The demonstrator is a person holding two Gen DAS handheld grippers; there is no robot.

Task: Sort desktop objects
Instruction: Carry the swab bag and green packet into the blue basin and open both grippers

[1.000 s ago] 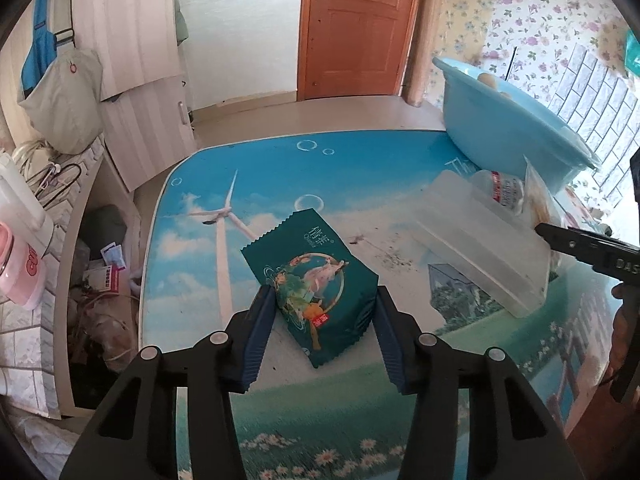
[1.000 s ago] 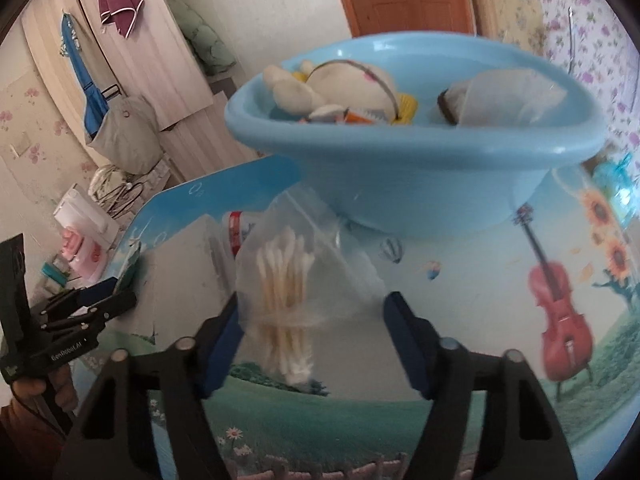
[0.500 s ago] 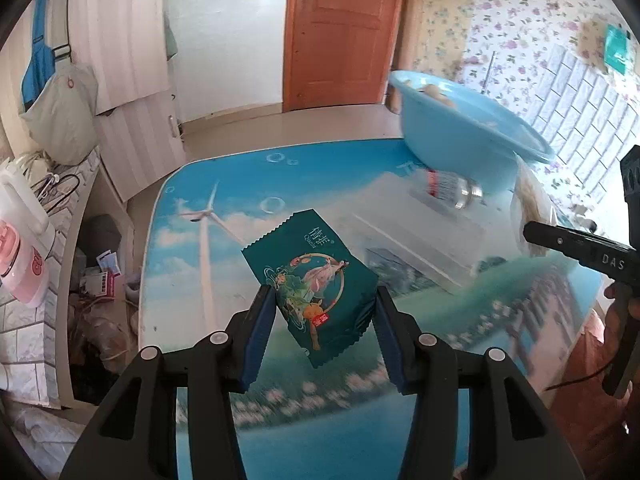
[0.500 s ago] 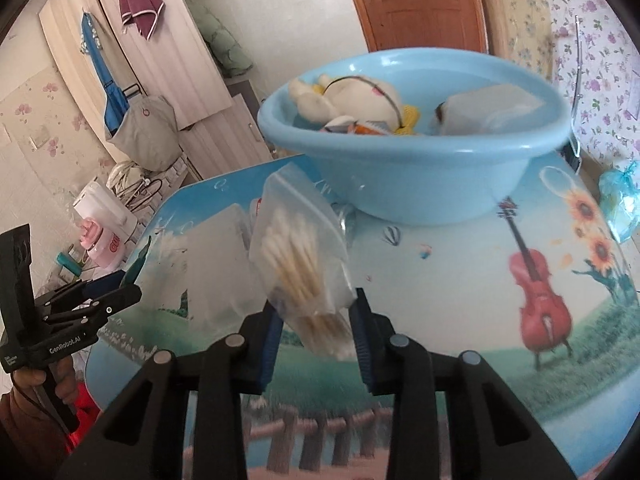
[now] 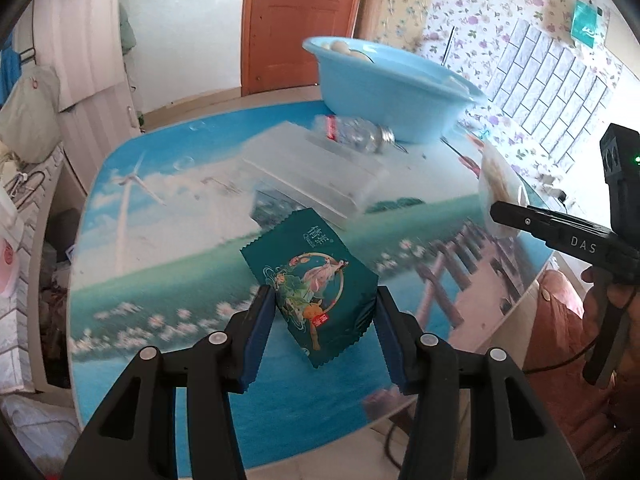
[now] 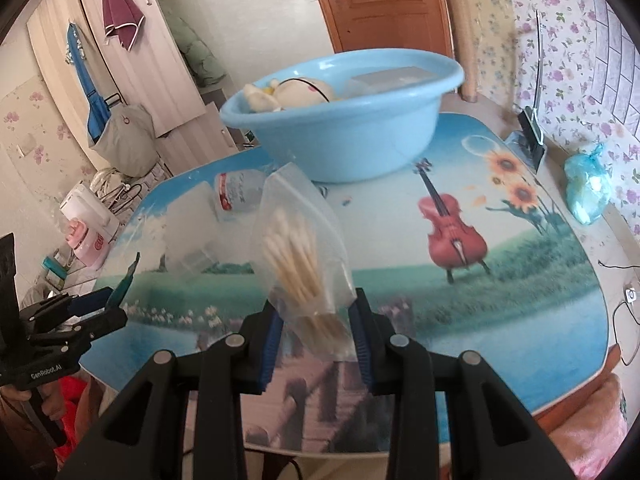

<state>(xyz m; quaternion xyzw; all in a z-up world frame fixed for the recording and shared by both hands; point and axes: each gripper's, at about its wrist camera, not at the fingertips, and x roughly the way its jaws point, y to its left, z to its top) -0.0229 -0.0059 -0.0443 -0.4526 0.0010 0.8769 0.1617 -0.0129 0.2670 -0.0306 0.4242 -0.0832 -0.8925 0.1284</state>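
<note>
Blue R jaws now clenched on swab bag [image 6: 304, 264], prob. off table [image 6: 520, 320]; L on green packet [image 5: 316, 280] as before.

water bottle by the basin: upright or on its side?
On its side. The clear bottle lies flat on the table next to the blue basin, its red label band wrapped around a horizontal body.
</note>
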